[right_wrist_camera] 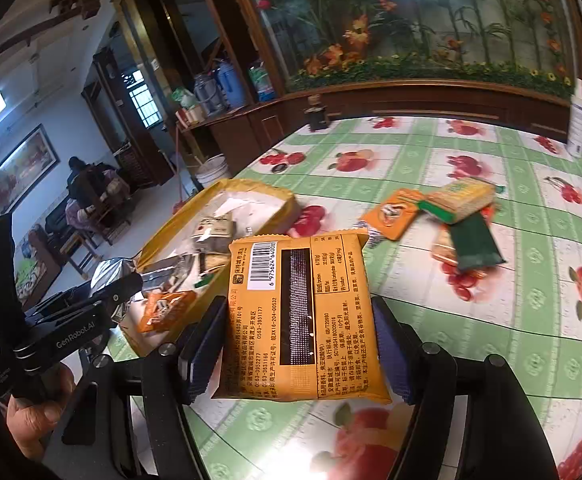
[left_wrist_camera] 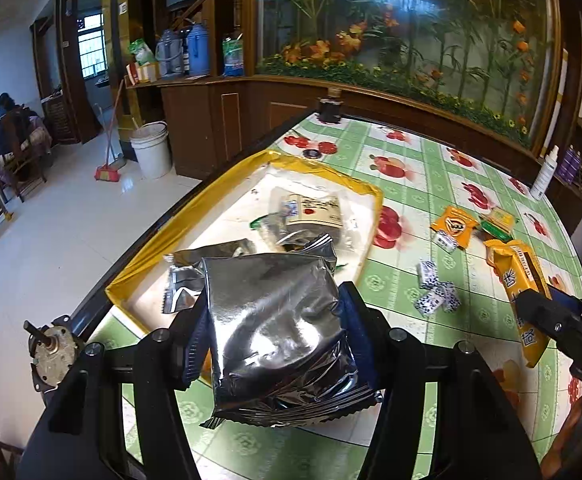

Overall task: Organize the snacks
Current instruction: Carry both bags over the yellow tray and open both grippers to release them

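With the left gripper (left_wrist_camera: 277,316) clamped on a silver packet (left_wrist_camera: 275,320) and the right gripper (right_wrist_camera: 303,340) clamped on an orange packet (right_wrist_camera: 303,316), both should be carried over the yellow tray (left_wrist_camera: 139,264) at ten o'clock and released low, one at a time.

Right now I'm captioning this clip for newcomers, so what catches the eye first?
A crinkled silver foil packet fills the left gripper, held above the yellow tray of snacks. The right gripper clamps an orange packet, barcode up. Behind, loose snacks lie on the green fruit-print tablecloth.
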`<state>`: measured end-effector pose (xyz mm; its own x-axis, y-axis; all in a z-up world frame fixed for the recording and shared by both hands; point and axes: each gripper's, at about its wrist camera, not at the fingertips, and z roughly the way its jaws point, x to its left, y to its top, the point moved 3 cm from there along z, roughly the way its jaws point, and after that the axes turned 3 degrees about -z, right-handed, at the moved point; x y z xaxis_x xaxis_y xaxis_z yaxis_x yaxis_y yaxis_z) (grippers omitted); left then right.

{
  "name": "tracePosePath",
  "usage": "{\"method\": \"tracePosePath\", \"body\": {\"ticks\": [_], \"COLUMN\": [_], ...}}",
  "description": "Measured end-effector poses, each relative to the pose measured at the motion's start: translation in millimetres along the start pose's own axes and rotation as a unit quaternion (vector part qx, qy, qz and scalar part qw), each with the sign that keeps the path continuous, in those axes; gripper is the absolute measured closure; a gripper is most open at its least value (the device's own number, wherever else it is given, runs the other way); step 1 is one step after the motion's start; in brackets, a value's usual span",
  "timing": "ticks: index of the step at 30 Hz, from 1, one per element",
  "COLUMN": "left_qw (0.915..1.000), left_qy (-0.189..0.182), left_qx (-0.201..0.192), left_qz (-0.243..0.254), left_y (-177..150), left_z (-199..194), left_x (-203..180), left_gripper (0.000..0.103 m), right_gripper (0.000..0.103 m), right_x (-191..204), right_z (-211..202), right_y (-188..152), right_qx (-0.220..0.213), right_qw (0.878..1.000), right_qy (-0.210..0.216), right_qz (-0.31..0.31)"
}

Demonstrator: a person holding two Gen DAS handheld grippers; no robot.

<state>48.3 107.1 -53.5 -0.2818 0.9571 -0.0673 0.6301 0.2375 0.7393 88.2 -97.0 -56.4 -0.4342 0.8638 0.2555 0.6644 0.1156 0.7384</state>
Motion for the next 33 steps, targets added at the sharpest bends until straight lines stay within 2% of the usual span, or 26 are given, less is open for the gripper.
{"method": "tracePosePath", "body": {"ticks": [10,33], "left_qw": [0.9996,0.9991], "left_qy": [0.011,0.014], "left_qx": [0.006,0.017], "left_qz": [-0.025,-0.037], "left_y": [-1.0,-2.8], "left_z": [5.8,15.5], "left_x": [26.0,36.7], "left_gripper": [0.044,0.044], "right_gripper": [0.032,0.032], "right_x": [41.5,46.1], "right_z": [24.5,47.0], "right_y": [4.0,5.4], "right_qx": [0.017,0.027], "right_qw": [0.999,0.998], "right_qy": [0.024,0.039], "right_qz": [-0.033,-0.035]}}
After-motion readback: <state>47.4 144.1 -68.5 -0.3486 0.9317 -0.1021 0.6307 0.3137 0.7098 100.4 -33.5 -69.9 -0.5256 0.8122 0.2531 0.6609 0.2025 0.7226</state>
